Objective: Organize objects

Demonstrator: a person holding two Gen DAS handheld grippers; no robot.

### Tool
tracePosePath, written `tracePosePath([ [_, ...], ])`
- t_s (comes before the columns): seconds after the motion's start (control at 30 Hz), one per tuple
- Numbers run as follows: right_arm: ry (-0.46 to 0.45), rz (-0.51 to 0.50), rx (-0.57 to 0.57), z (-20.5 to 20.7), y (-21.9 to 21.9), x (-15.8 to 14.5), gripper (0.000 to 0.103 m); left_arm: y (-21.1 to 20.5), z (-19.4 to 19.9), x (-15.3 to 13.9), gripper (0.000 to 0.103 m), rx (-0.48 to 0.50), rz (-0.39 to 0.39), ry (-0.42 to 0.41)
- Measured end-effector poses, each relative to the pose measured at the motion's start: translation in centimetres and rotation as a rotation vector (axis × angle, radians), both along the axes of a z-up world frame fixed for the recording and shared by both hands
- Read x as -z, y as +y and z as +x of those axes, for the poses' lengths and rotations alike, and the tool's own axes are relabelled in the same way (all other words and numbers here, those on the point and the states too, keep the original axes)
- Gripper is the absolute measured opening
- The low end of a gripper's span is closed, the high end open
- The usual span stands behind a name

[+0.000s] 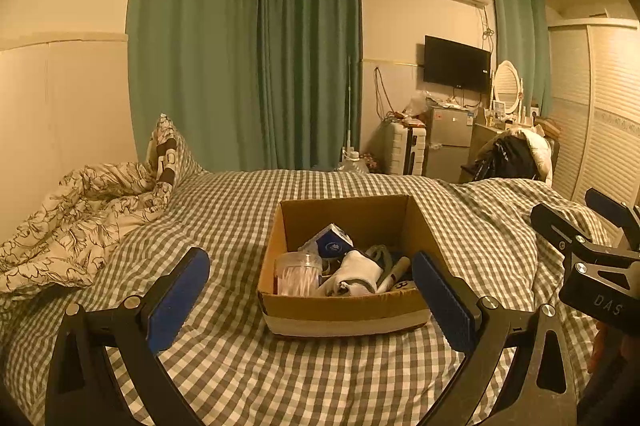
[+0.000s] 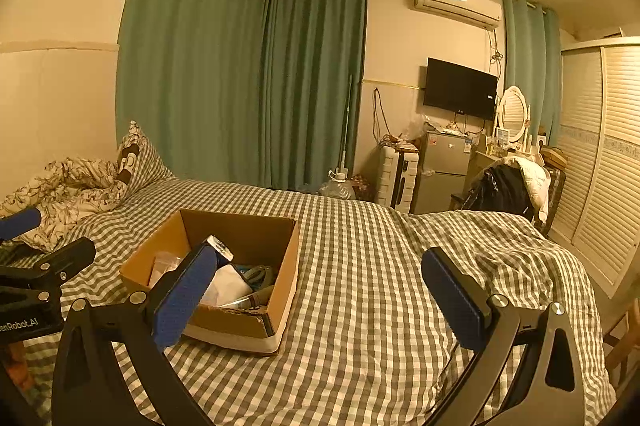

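An open cardboard box (image 1: 344, 310) sits on the checked bed cover (image 1: 240, 210). It holds a clear jar of cotton swabs (image 1: 298, 274), a blue and white carton (image 1: 332, 240), a white rolled cloth (image 1: 356, 276), a marker (image 1: 394, 274) and some grey items. My left gripper (image 1: 312, 290) is open and empty, its jaws on either side of the box's near end. My right gripper (image 2: 320, 294) is open and empty, to the right of the box (image 2: 236, 322), its left pad (image 2: 182, 298) in front of it. The right gripper also shows in the left wrist view (image 1: 588, 258).
A crumpled floral quilt (image 1: 76, 222) and pillow (image 1: 166, 150) lie at the bed's left. Green curtains (image 1: 248, 66) hang behind. A suitcase (image 1: 406, 148), small fridge (image 1: 448, 142), wall TV (image 1: 456, 64) and chair with clothes (image 1: 512, 154) stand beyond the bed. Wardrobe doors (image 2: 600, 166) are at right.
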State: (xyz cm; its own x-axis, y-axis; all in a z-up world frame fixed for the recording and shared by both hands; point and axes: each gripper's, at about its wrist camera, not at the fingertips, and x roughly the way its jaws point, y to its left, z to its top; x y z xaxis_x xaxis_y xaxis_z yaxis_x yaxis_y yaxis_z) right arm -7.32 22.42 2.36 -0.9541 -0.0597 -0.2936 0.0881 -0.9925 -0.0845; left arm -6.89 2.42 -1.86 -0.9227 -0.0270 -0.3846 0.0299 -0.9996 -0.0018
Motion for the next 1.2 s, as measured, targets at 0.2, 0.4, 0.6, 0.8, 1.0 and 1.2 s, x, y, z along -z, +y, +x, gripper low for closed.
tracePosePath([
  [0.2, -0.001, 0.002, 0.002, 0.03, 0.01, 0.03, 0.103, -0.07, -0.03, 0.07, 0.103, -0.012, -0.001, -0.002],
  [0.4, -0.004, 0.000, 0.002, 0.01, 0.12, 0.05, 0.103, -0.07, -0.11, 0.26, 0.103, -0.013, 0.003, -0.014],
  [0.6, -0.009, 0.001, 0.006, -0.04, 0.07, 0.20, 0.103, 0.00, -0.02, 0.32, 0.103, -0.014, -0.002, -0.008],
  [0.8, -0.013, -0.003, 0.004, -0.15, 0.00, 0.27, 0.103, -0.03, 0.04, 0.28, 0.103, -0.007, 0.005, -0.009],
  [1.0, -0.013, -0.002, -0.007, -0.17, -0.30, 0.38, 0.103, 0.03, -0.17, 0.26, 0.103, -0.004, 0.019, -0.037],
  [1.2, -0.019, 0.000, -0.012, -0.28, -0.46, 0.55, 0.103, 0.16, -0.06, 0.41, 0.103, -0.009, 0.017, -0.031],
])
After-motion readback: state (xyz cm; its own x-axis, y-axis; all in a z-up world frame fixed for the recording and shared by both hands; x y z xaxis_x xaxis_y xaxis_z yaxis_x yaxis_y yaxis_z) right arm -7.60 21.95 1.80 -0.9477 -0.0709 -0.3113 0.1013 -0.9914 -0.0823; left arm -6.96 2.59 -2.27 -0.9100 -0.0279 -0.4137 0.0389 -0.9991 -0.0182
